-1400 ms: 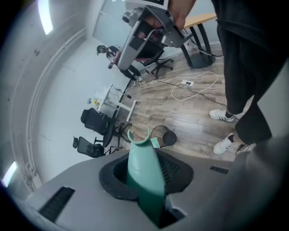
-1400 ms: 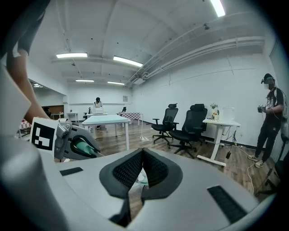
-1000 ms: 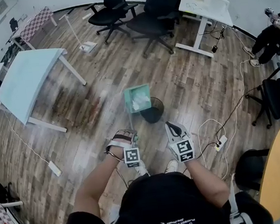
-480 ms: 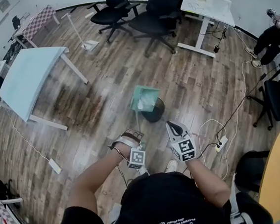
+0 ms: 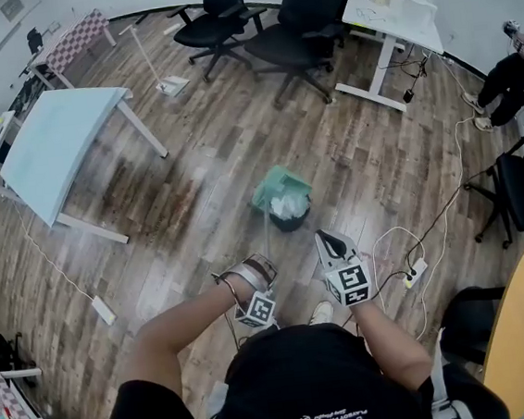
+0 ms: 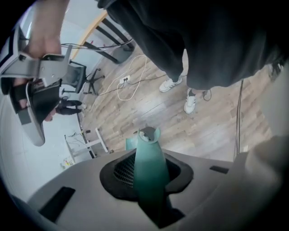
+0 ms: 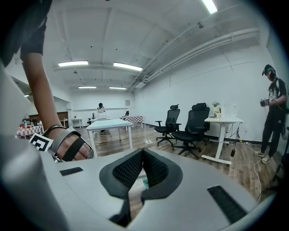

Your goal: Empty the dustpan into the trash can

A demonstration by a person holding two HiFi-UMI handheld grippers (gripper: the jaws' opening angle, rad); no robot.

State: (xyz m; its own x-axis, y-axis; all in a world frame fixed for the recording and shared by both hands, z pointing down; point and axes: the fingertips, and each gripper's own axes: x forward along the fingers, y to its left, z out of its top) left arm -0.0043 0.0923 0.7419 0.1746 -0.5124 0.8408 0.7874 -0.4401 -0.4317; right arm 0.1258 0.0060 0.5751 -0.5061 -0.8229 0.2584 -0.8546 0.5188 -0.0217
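A teal dustpan (image 5: 280, 186) hangs tipped over the small black trash can (image 5: 290, 218) on the wood floor, with crumpled white paper (image 5: 290, 205) at the can's mouth. Its long teal handle (image 6: 149, 171) runs back between the jaws of my left gripper (image 5: 263, 278), which is shut on it and points steeply down. In the left gripper view the left gripper (image 6: 149, 159) holds that handle, with the pan's end small beyond it. My right gripper (image 5: 327, 241) stays beside the can, shut (image 7: 143, 154) on nothing.
A light blue table (image 5: 55, 146) stands at the left, black office chairs (image 5: 303, 27) and a white desk (image 5: 395, 13) at the back. White cables and a power strip (image 5: 413, 268) lie right of the can. Another person (image 7: 273, 113) stands at the far right.
The dustpan has swung right and down from beside the can to over it and tipped mouth-down. My left hand rolled and dropped lower. The right gripper stayed put.
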